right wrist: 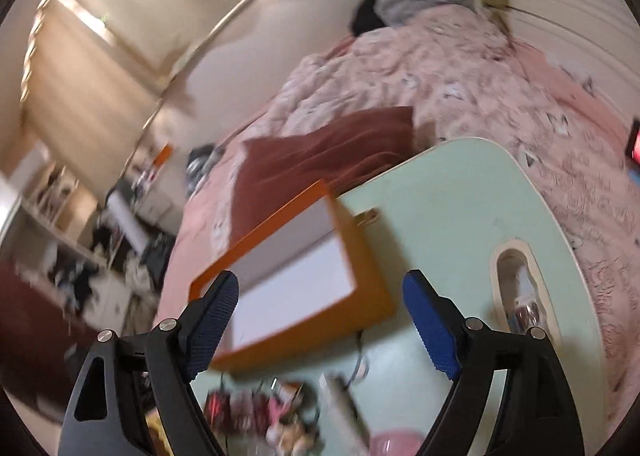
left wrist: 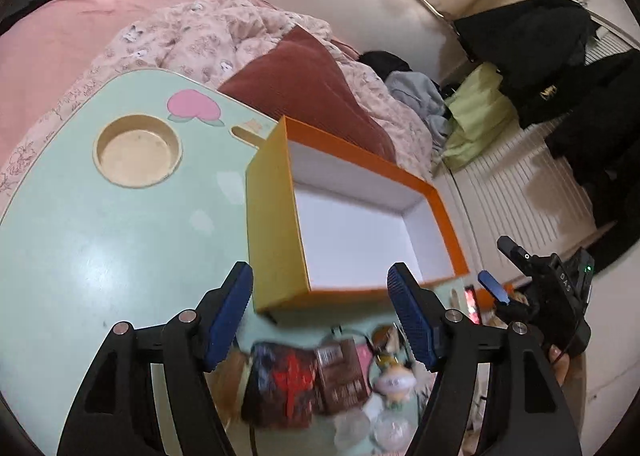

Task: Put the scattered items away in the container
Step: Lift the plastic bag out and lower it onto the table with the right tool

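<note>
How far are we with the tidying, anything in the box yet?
Nothing done yet: the orange box shows only its bare white inside. Nothing in hand either: the left gripper and right gripper are both open and empty, poised over the table. All of it is left: the small packets, a figurine and other blurred bits still lie in a heap in front of the box.

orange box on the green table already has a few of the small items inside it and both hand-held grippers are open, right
Not quite. The orange box is empty: the left wrist view shows only its bare white inside. The small items lie on the green table in front of it. The rest holds: the left hand-held gripper and the right hand-held gripper are both open.
</note>
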The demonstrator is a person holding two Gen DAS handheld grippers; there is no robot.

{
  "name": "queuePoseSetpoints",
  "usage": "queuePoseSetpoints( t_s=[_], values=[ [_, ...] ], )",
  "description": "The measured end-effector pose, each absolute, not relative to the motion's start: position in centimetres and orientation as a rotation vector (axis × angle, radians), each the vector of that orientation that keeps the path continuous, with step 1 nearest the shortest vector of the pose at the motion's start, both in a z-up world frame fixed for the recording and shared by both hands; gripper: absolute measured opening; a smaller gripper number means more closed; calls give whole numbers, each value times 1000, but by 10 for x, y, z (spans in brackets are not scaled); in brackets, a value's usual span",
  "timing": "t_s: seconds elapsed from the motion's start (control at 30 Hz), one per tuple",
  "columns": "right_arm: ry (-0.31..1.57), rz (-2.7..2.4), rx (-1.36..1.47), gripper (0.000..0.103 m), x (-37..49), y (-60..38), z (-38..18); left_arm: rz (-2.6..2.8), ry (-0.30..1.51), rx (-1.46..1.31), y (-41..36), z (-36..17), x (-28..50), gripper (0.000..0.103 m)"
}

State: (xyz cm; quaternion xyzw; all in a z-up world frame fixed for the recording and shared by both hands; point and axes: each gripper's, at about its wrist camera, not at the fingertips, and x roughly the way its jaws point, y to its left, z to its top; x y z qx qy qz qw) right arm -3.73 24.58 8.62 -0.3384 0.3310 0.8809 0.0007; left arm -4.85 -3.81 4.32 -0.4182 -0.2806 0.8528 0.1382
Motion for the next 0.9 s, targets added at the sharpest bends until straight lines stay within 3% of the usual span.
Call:
queuePoseSetpoints(
  t_s=[0.13, 0.23, 0.37, 0.67, 0.8, 0.9],
  values=[
    [975, 2796, -1113, 84, -63, 243, 75, 2432, -847, -1231, -33, 34, -64, 70],
    [1035, 2855, -1220, 85, -64, 239, 70, 2446, -831, -1247, -32, 32, -73, 73],
    [1058, 2879, -1242, 85, -51, 227, 67, 2533, -789, -1235, -36, 35, -83, 78],
    [1009, 2903, -1210, 84, -36, 214, 74, 2524, -836, -1183, -54, 43, -71, 78],
    [864, 2972, -1091, 84, 3, 212, 102, 2672, -586, -1098, -62, 74, -32, 79],
    [713, 3052, -1099, 84, 41, 207, 121, 2582, -439, -1194, -59, 78, -5, 79]
  ],
)
